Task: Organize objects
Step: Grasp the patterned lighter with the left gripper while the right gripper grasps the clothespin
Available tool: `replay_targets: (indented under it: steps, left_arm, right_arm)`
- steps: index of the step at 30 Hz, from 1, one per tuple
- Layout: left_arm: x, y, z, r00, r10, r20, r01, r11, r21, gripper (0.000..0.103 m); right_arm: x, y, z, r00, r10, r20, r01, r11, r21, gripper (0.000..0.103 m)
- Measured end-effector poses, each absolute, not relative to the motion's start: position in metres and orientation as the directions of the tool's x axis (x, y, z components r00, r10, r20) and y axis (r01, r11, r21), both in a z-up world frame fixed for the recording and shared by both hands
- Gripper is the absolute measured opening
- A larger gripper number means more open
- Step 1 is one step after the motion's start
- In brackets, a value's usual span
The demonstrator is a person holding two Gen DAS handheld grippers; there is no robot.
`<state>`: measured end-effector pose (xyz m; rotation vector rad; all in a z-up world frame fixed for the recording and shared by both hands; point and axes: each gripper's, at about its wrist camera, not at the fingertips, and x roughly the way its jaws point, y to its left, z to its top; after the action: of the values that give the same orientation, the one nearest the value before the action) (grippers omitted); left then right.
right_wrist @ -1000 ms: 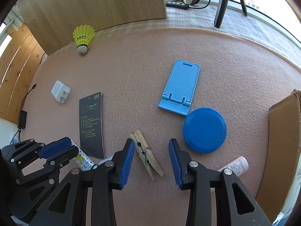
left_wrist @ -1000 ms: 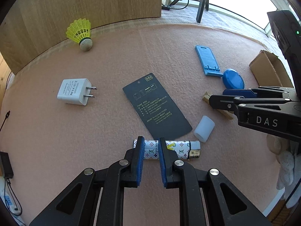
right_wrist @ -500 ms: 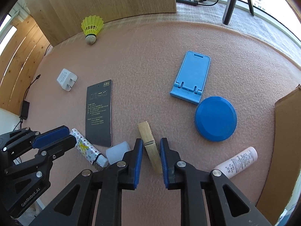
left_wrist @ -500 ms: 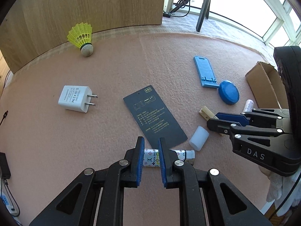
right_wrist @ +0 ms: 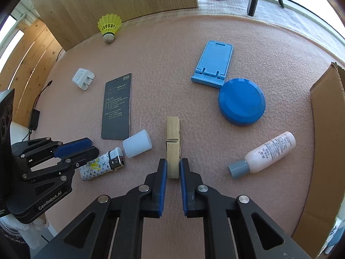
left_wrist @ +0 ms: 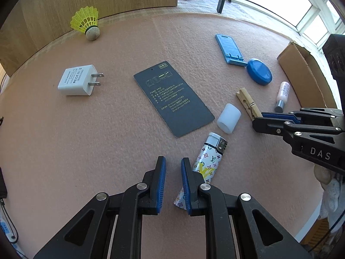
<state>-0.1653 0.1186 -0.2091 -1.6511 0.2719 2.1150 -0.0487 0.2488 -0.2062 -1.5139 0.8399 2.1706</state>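
Observation:
My right gripper is shut on the near end of a wooden clothespin, also seen in the left wrist view. My left gripper is nearly shut with nothing between its pads; a patterned lighter lies tilted just outside its right finger, partly hidden under it. The lighter also shows in the right wrist view beside the left gripper. A white cap lies near the lighter's top.
On the pink felt table lie a dark card, a white charger, a yellow shuttlecock, a blue phone stand, a blue lid and a small bottle. A cardboard box stands at the right.
The right gripper closed on the clothespin and turned it to point straight ahead. The lighter swung from crosswise in the left gripper's jaws to lying tilted outside its right finger.

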Motion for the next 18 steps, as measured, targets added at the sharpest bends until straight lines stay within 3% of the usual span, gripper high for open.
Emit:
replay_targets:
  steps: [5, 7, 9, 11, 18]
  left_arm:
    - [-0.142, 0.112, -0.203, -0.205, 0.247, -0.947, -0.444, -0.886, -0.135, 0.019]
    - [-0.137, 0.112, -0.198, -0.221, 0.242, -0.945, -0.439, -0.890, -0.125, 0.024]
    - [-0.134, 0.113, -0.194, -0.228, 0.257, -0.939, -0.432, -0.891, -0.140, 0.040]
    - [-0.133, 0.117, -0.193, -0.231, 0.267, -0.936, -0.430, -0.891, -0.148, 0.044]
    - [-0.135, 0.140, -0.205, -0.221, 0.228, -0.948, -0.454, -0.885, -0.107, 0.041]
  right_arm:
    - [-0.035, 0.242, -0.206, -0.360, -0.070, -0.930, -0.590, -0.755, 0.285, 0.011]
    - [-0.028, 0.238, -0.206, -0.355, -0.077, -0.932, -0.585, -0.759, 0.286, 0.010]
    - [-0.020, 0.234, -0.205, -0.353, -0.082, -0.932, -0.584, -0.759, 0.288, 0.010]
    - [-0.013, 0.229, -0.204, -0.352, -0.085, -0.932, -0.577, -0.764, 0.288, 0.010]
    - [-0.007, 0.220, -0.199, -0.350, -0.025, -0.937, -0.570, -0.788, 0.233, 0.015]
